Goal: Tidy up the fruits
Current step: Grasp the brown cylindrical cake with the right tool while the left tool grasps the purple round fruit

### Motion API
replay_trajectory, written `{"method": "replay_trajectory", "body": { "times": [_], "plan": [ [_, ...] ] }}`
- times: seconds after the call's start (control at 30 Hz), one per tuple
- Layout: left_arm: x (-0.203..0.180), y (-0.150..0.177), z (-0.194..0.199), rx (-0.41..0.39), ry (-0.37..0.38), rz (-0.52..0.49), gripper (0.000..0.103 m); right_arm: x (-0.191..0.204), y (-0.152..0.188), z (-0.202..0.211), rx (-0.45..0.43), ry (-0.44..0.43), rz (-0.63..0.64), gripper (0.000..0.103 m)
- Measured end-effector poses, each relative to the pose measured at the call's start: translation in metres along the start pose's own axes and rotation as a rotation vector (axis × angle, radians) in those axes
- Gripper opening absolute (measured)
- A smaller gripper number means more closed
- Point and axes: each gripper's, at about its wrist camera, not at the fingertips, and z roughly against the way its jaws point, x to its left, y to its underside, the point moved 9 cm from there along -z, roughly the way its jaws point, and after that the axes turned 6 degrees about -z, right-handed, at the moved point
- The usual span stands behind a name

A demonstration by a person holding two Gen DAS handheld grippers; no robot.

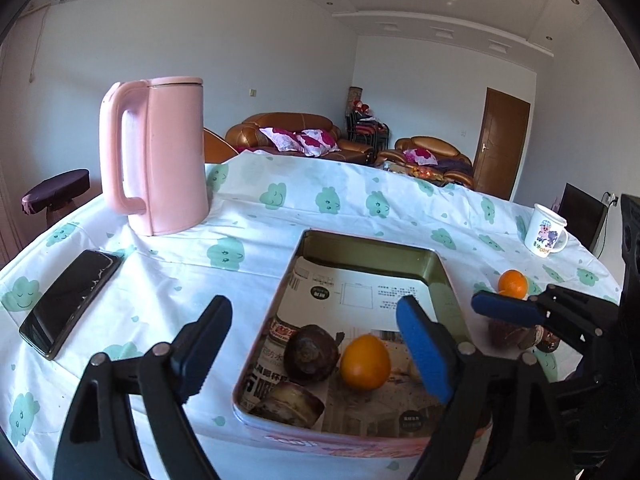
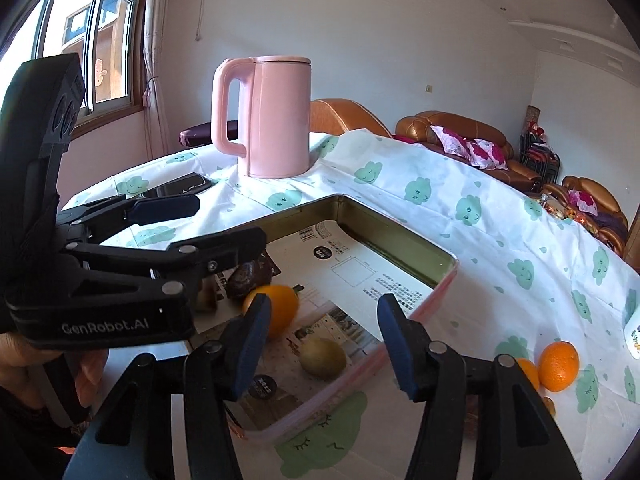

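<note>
Tin tray (image 2: 400, 236), paper-lined, lying right under both open tongs, holding an orange (image 2: 276, 312), a kiwi (image 2: 323, 359) and a dark round fruit (image 1: 312, 354). Left gripper (image 1: 312, 344) spread wide and empty above the dark fruit and orange; right gripper (image 2: 320, 344) half open, empty, straddling the kiwi. Beyond the right gripper's outer finger, loose oranges (image 2: 559, 366) on the cloth: firm, light, prone to rolling, best pinched across the widest middle.

The tin tray (image 1: 442, 276) has dull, brassy metal walls and a floor lined with printed paper (image 1: 360, 296). Around it lies a thin, creased cloth (image 1: 260, 248), matt white with green clouds. The kettle (image 1: 160, 156) is smooth pink plastic, the phone (image 1: 70, 304) glossy black glass, the mug (image 1: 545, 236) shiny ceramic.
</note>
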Motion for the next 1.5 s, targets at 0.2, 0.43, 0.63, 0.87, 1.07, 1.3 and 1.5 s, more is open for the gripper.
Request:
{"method": "replay_trajectory", "body": {
  "times": [0.2,0.43,0.63,0.87,1.07,1.3,1.5],
  "plan": [
    [-0.037,-0.002,0.003,-0.01,0.06,-0.037,0.087,-0.082,0.023,0.046,-0.021,0.179,-0.104,0.058],
    [-0.097,-0.005,-0.001,-0.004,0.13,-0.126,0.09,-0.136,0.047,0.06,0.034,0.23,-0.227,0.058],
    [-0.114,-0.008,-0.008,0.003,0.136,-0.151,0.09,-0.123,0.058,0.036,0.15,0.179,-0.16,0.058],
    [-0.117,-0.007,-0.012,0.017,0.16,-0.135,0.09,-0.12,0.067,0.024,0.223,0.176,-0.142,0.046],
    [-0.131,-0.008,-0.012,0.017,0.182,-0.159,0.09,-0.125,0.066,0.034,0.175,0.161,-0.182,0.039],
    [-0.171,-0.004,-0.023,0.048,0.219,-0.252,0.089,-0.154,0.054,0.062,0.037,0.226,-0.309,0.038],
    [-0.196,0.008,-0.05,0.166,0.261,-0.289,0.073,-0.183,0.047,0.077,-0.019,0.301,-0.357,0.038]
  ]
}}
